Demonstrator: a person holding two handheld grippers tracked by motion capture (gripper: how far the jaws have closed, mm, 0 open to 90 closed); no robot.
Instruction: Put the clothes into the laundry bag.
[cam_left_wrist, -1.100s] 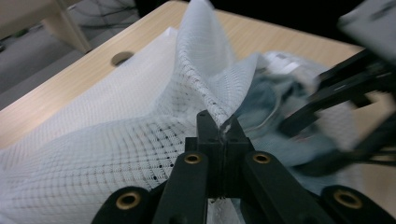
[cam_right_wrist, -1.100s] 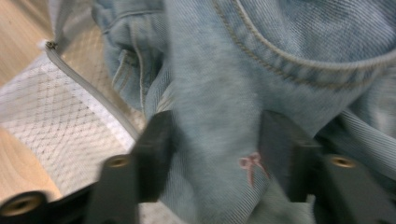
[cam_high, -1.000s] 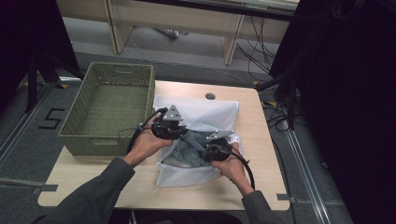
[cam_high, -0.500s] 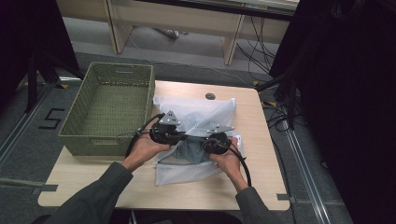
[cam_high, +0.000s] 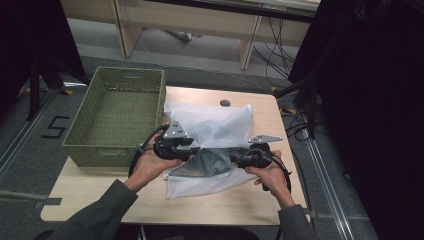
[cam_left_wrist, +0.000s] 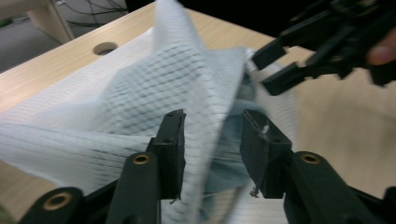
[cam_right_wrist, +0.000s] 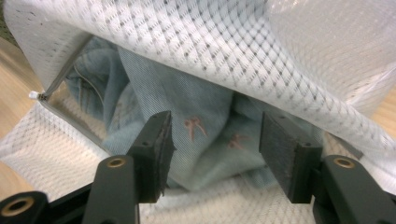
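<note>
basket: 1, green woven basket (cam_high: 117, 117), far-left on worktop (cam_high: 100, 197), just beside the bag
bag: 1 white mesh laundry bag (cam_high: 212, 127), mid-worktop, its mouth facing the person
garment: 1 blue-grey garment (cam_high: 212, 160) lying in the bag mouth, between the two grippers
left gripper (cam_left_wrist: 212, 135): held level, pointing right; jaws just opened, apart, a mesh fold between them, not pinched
right gripper (cam_right_wrist: 215, 140): held level, pointing left at the bag mouth; jaws just opened, apart, garment in front, not gripped
</note>
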